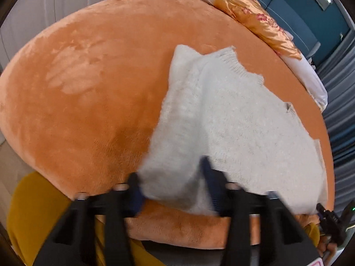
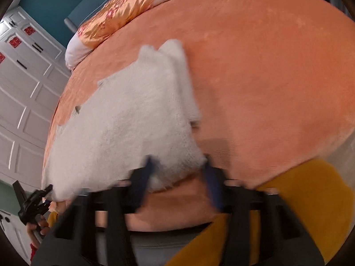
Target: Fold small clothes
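Note:
A small white fuzzy knit sweater [image 1: 233,119] lies on an orange plush bed cover [image 1: 99,88], ribbed hem at the far end. My left gripper [image 1: 172,175] has its blue-padded fingers around the sweater's near left corner, fabric bunched between them. In the right wrist view the same sweater [image 2: 124,119] lies on the cover [image 2: 266,77], and my right gripper [image 2: 177,168] has its fingers around the near right corner. Both views are motion-blurred. The right gripper shows at the lower right of the left view [image 1: 330,219]; the left gripper shows at the lower left of the right view [image 2: 33,201].
A gold satin pillow [image 1: 255,17] and white bedding [image 1: 310,77] lie at the far end of the bed, also in the right wrist view [image 2: 117,13]. White wardrobe doors [image 2: 24,88] stand to one side, grey curtains [image 1: 341,110] to the other. My yellow sleeves [image 2: 310,199] show near the bed edge.

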The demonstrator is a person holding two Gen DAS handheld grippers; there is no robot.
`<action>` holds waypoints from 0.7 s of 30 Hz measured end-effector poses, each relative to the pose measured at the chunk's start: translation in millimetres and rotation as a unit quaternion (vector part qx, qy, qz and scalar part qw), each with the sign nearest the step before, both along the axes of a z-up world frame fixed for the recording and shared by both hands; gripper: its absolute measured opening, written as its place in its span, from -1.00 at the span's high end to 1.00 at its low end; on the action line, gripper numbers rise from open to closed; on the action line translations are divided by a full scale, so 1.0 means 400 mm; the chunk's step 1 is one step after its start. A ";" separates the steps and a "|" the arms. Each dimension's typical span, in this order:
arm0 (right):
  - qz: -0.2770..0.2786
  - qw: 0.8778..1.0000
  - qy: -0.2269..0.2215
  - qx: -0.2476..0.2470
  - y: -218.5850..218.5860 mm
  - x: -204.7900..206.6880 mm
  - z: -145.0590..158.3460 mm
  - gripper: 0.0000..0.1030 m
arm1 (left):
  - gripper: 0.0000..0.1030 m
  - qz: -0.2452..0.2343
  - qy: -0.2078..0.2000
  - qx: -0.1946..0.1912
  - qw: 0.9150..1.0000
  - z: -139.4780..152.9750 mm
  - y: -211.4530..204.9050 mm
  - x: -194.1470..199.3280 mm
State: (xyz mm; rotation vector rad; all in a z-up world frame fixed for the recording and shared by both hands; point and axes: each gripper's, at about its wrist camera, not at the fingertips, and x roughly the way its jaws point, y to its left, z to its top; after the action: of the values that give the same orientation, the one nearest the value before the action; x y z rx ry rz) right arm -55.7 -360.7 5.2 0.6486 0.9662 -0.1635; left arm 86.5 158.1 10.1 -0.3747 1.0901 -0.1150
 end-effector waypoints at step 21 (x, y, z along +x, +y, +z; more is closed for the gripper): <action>0.005 0.997 -0.018 -0.078 -0.048 -0.031 0.150 -0.06 | -0.28 -0.004 -0.056 0.050 0.997 0.174 0.036 -0.015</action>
State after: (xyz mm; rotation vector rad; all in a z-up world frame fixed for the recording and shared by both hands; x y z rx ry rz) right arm -68.1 -379.9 65.1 0.5020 0.9119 -0.2152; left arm 80.4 172.4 79.5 -0.2714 0.9819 -0.0865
